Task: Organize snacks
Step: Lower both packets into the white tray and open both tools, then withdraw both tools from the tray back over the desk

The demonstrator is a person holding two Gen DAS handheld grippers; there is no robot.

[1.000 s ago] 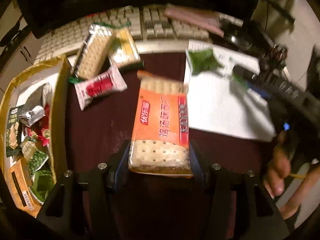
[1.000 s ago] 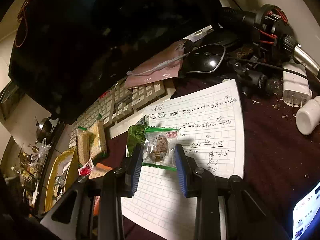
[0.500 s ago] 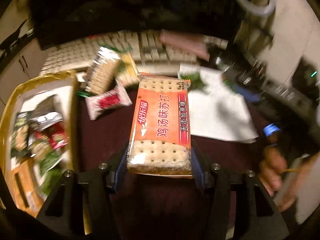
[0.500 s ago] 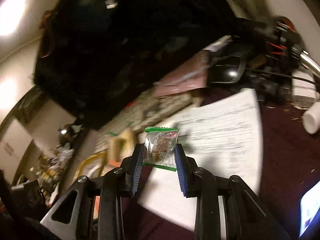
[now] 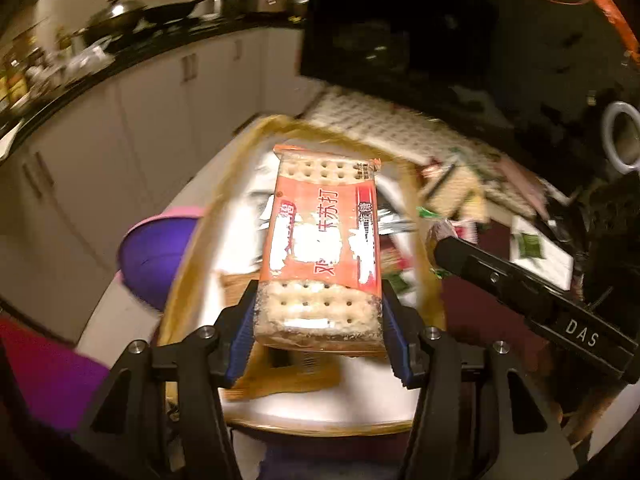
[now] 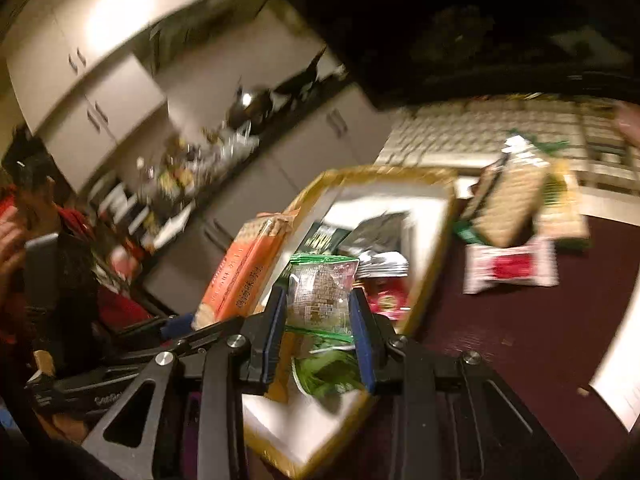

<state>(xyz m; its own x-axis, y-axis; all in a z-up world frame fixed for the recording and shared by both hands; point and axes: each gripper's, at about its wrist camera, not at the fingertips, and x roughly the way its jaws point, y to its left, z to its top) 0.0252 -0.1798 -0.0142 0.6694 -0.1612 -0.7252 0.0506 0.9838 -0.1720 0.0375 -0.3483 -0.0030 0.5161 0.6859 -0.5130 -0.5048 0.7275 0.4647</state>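
Where paper lay a second ago, the gold-rimmed tray [image 5: 208,216] is now beneath both claws: left claw [image 5: 318,332] gripping the cracker pack [image 5: 320,240], right claw [image 6: 320,316] gripping a small snack packet [image 6: 320,292], ready for release.

Home interior, desk corner opening onto a kitchen, white cabinet doors [image 5: 152,92] under a dark counter [image 5: 120,46], wok [image 5: 116,12] and pans on the hob, pale keyboard [image 6: 492,132] and black monitor [image 5: 420,28] on a maroon tabletop [image 6: 520,332], snack wrappers about
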